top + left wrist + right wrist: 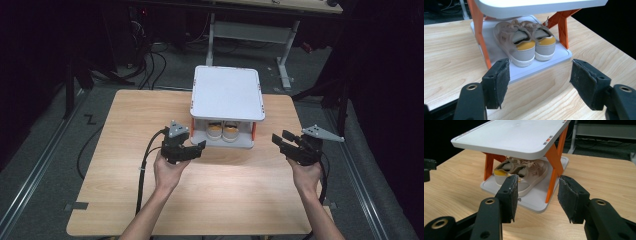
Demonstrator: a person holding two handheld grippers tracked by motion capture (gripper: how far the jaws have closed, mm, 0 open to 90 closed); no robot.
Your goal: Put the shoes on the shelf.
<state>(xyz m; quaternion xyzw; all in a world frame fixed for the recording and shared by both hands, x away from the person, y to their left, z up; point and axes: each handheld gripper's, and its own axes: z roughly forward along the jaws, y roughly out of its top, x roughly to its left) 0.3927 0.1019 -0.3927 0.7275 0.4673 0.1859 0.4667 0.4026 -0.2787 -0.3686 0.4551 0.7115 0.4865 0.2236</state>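
Note:
A white two-shelf rack (227,92) with orange legs stands at the far middle of the wooden table (225,200). On its lower shelf sits a pair of beige shoes (222,131) with yellow heel tabs, heels toward me. My left gripper (197,146) hovers just left of the rack's front, open and empty. In the left gripper view the shoes (526,42) lie straight beyond the open gripper (541,72). My right gripper (280,137) is to the right of the rack, open and empty. The right gripper view has the shoes (521,175) under the top shelf (511,135), past the open gripper (539,192).
Bare tabletop stretches between my hands and the near edge. Behind the table stands a white desk frame (250,30), and cables (145,60) lie on the dark floor. A black cable (142,170) trails from the left gripper across the table.

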